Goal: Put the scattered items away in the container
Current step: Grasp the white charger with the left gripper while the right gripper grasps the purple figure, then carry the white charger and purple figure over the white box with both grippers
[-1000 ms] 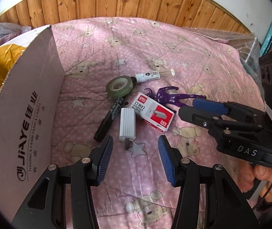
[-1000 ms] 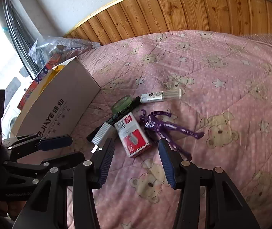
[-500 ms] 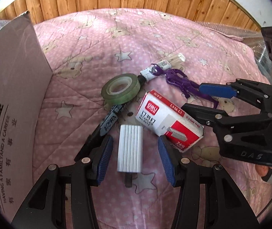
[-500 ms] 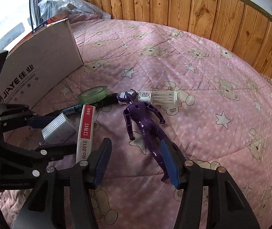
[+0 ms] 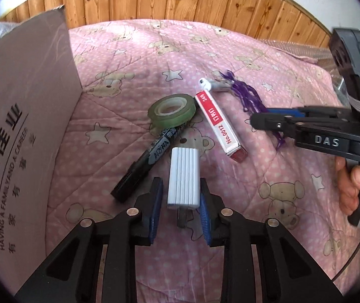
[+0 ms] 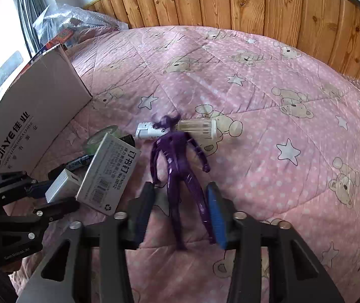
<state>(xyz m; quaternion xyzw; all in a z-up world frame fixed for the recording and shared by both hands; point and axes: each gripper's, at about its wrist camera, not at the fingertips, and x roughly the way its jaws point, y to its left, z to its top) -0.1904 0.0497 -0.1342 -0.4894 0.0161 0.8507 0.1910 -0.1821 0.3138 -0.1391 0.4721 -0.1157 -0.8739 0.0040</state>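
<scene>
Pink quilted bedding [image 5: 134, 58] printed with bears and stars carries all your scattered items, with the cardboard box [image 5: 21, 116] standing open at its left edge.

Your left gripper [image 5: 180, 202] has just been closing around the white ribbed charger [image 5: 184, 176]. The right pad sits against the charger's side; a thin gap shows at the left pad, so you have no grip on it yet. The charger lies flat on the bedding, prongs toward you.

Your right gripper [image 6: 180, 207] has just been closing over the legs of the purple figure [image 6: 177, 161]. The right pad lies against one leg; the left pad is blurred, and contact there cannot be confirmed. The figure lies on its back on the bedding.

Beside the charger lies the black marker [image 5: 152, 159], its far end under the green tape roll [image 5: 171, 109]. The staple box [image 5: 217, 123] is tipped onto its edge between the tape roll and the figure. Beyond the figure's head lies a white tube [image 6: 180, 128] with a clear cap.

Your hand [image 5: 354, 184] is visible on the right gripper's handle.
</scene>
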